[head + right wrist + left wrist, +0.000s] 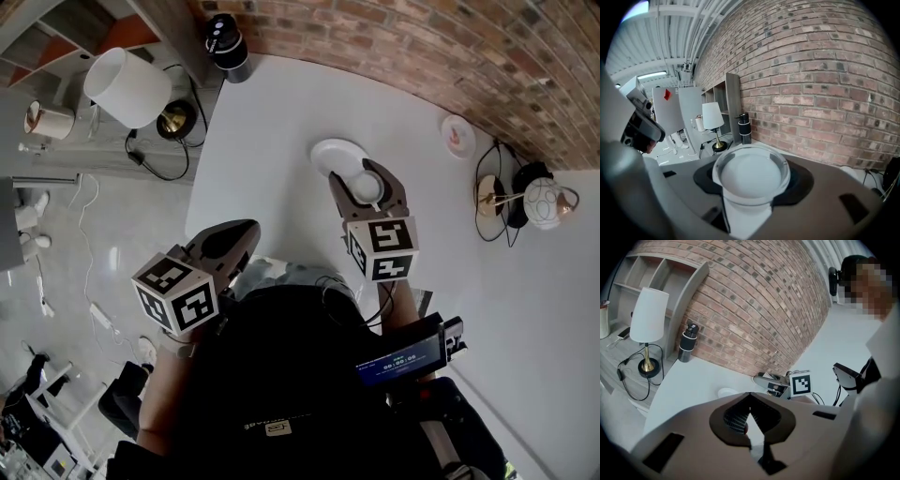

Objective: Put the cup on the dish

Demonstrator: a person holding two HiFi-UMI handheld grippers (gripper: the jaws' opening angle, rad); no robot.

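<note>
A white cup (366, 189) sits between the jaws of my right gripper (359, 178), which is shut on it. In the right gripper view the cup (751, 174) fills the middle, its round face toward the camera. The white dish (336, 154) lies on the white table (281, 112), just beyond and left of the held cup, partly hidden by it. My left gripper (246, 230) hovers at the table's near left edge, jaws shut with nothing in them. From the left gripper view, the dish (726, 392) lies ahead, left of my right gripper (771, 380).
A black tumbler (226, 45) stands at the table's far corner by the brick wall (422, 47). A small red-patterned plate (458, 134) lies at the far right. A round lamp (544, 202) with cables stands further right. A white-shaded lamp (127, 86) stands left, off the table.
</note>
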